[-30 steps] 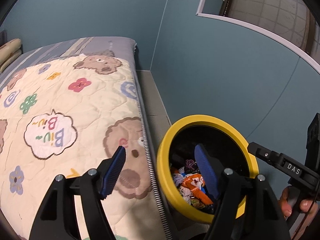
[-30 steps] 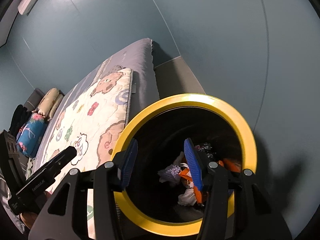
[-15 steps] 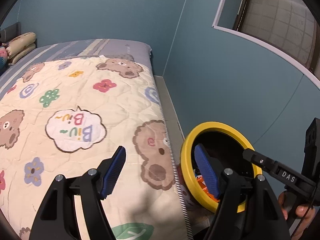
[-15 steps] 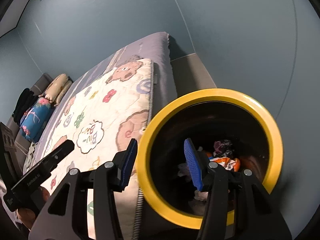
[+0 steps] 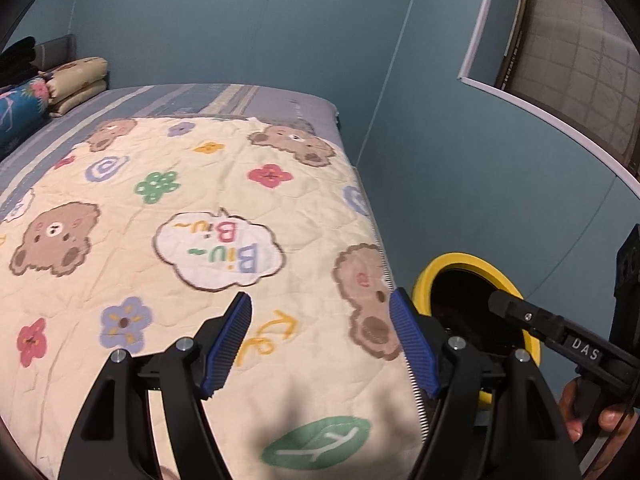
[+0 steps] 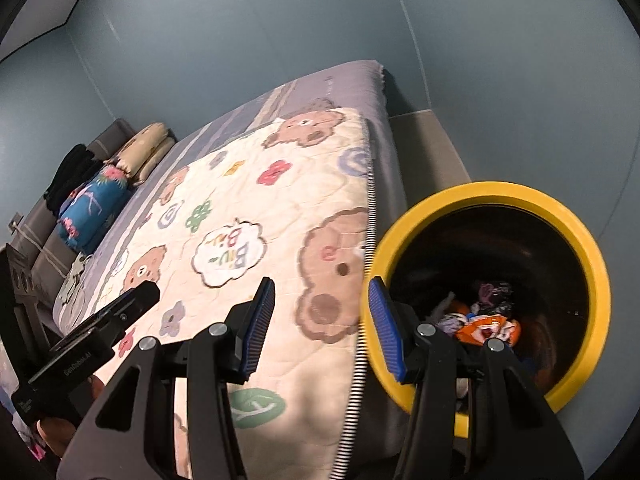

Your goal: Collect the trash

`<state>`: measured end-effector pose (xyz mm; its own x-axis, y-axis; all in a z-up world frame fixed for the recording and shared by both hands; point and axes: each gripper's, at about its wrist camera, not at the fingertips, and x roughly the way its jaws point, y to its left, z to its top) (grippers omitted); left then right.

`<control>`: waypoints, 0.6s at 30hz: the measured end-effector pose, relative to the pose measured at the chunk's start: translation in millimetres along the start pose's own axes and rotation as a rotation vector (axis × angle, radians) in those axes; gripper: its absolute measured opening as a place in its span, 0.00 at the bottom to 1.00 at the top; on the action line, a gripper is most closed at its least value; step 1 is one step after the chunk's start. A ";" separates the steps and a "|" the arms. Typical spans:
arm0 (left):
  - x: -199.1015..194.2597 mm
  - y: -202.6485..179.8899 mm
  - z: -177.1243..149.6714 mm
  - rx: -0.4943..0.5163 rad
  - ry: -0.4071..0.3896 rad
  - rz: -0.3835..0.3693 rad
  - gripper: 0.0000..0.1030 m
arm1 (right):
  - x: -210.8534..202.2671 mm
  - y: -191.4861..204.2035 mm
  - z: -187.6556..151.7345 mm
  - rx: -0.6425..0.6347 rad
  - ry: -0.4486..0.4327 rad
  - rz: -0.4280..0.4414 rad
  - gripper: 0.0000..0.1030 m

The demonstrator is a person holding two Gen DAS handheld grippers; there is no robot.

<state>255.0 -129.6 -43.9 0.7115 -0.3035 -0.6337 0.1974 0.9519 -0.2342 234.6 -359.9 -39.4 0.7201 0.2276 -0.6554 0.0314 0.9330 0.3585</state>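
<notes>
Two hand-held claws hang over the near corner of a bed [image 5: 224, 100], both spread wide and gripping nothing. The left claw [image 5: 320, 344] is held above a cream quilt [image 5: 168, 240] printed with brown bears, flowers and a speech cloud reading "Biu Biu~"; its blue ribbed pads [image 5: 230, 340] stand well apart, with only bedding between them. The right claw [image 6: 322, 326] is likewise released, one pad over the quilt [image 6: 248, 216] and the other crossing the near rim of a yellow-rimmed trash bin [image 6: 576, 236].

The bin stands on the floor just beside the bed's right-hand edge, hard against the striped border of the quilt and close to the blue-grey wall [image 6: 500, 80]. Inside its dark interior lies the collected trash [image 6: 484, 320]: crumpled wrappers in orange, white and purple, heaped at the bottom. From the left wrist camera the same bin [image 5: 428, 280] shows only part of its rim, half hidden behind the right claw's black body.

At the far end of the bed, folded pillows [image 6: 148, 148] and a blue flowered bundle [image 6: 92, 208] rest against the headboard. A white-framed opening [image 5: 560, 40] breaks the wall beyond the bin.
</notes>
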 end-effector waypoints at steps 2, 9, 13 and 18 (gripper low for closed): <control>-5.6 8.6 -0.8 -0.007 -0.005 0.012 0.66 | 1.0 12.6 -1.7 -0.017 0.003 0.011 0.46; -27.3 40.6 -7.4 -0.035 -0.024 0.053 0.66 | 1.4 47.6 -10.2 -0.060 0.013 0.045 0.46; -38.9 59.8 -15.0 -0.045 -0.032 0.081 0.66 | 3.0 65.3 -15.8 -0.083 0.019 0.059 0.46; -51.8 81.8 -25.3 -0.064 -0.031 0.114 0.66 | 6.9 85.8 -25.9 -0.108 0.037 0.084 0.46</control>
<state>217.2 -37.0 -48.8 0.7477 -0.1914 -0.6359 0.0714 0.9752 -0.2096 224.3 -271.1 -30.3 0.6907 0.3143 -0.6513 -0.1036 0.9343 0.3410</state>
